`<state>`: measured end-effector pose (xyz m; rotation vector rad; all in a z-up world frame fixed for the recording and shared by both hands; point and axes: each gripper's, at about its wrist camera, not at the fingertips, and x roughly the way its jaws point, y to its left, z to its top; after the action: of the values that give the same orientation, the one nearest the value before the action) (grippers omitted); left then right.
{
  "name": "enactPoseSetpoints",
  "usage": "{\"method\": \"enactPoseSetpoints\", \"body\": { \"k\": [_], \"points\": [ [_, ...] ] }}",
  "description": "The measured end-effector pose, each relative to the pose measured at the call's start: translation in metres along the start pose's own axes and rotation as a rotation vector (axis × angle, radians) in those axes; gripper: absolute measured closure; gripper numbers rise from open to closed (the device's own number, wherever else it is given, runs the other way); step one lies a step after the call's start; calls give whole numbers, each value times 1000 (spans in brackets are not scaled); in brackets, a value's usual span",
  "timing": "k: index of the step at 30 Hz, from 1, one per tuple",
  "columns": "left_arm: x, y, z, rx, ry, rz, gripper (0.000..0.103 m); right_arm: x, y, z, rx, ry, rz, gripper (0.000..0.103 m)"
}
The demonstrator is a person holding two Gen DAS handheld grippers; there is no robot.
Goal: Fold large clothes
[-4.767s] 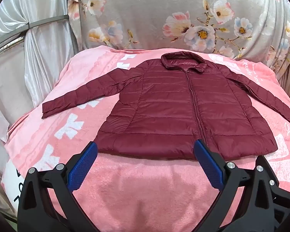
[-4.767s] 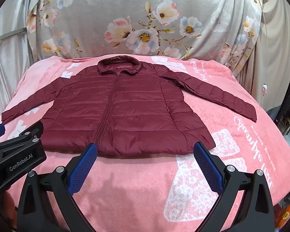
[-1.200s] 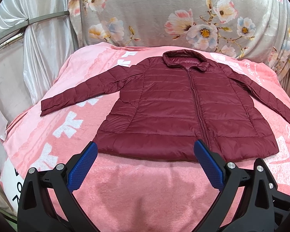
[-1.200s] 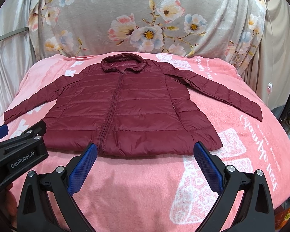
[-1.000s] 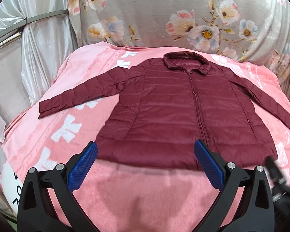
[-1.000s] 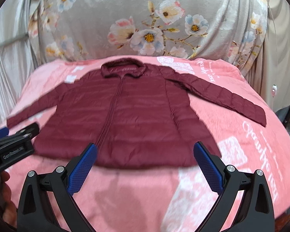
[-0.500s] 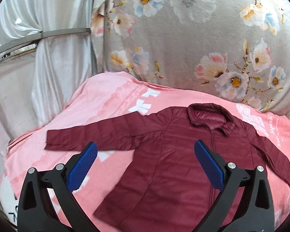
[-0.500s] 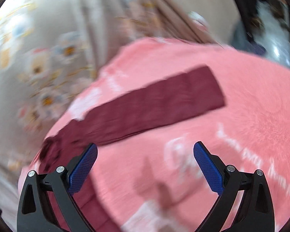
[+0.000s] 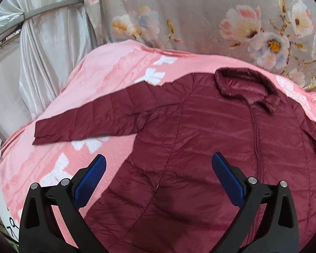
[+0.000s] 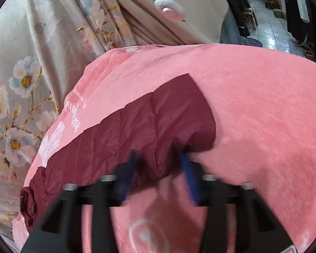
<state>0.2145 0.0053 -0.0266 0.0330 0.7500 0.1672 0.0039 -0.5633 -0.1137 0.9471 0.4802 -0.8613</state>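
A maroon quilted jacket lies flat and zipped on a pink blanket, collar at the far side, its left sleeve stretched out to the left. My left gripper is open and empty above the jacket's lower left body. In the right wrist view the jacket's right sleeve lies across the blanket. My right gripper is blurred, with its jaws narrowed around the near edge of the sleeve by the cuff. Whether they pinch the fabric is unclear.
A floral curtain hangs behind the bed, with silvery drapes and a grey rail at the left. A beige curtain and a tiled floor with furniture lie beyond the bed's right side.
My left gripper moved forward and lower over the jacket. My right gripper swung right to the right sleeve's cuff and its jaws went from wide open to narrow around the sleeve edge.
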Motion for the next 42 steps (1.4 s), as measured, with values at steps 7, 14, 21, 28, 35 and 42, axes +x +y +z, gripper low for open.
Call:
{"method": "enactPoseSetpoints", "body": {
  "k": [7, 14, 21, 28, 35, 42],
  "points": [
    [23, -4, -10, 18, 47, -12, 5, -27, 118, 6, -207, -82, 184, 98],
    [32, -5, -5, 8, 60, -44, 5, -93, 311, -94, -666, -32, 617, 98],
    [43, 4, -2, -8, 100, -109, 5, -102, 366, -220, -935, 145, 806, 49],
    [53, -6, 3, -13, 139, -220, 5, -102, 321, -181, -756, 86, 720, 35],
    [101, -33, 22, -173, 284, -385, 6, -17, 251, -146, -495, 256, 515, 42],
    [137, -67, 22, -294, 389, -492, 33, 32, 233, -146, -364, 357, 490, 44]
  ]
}}
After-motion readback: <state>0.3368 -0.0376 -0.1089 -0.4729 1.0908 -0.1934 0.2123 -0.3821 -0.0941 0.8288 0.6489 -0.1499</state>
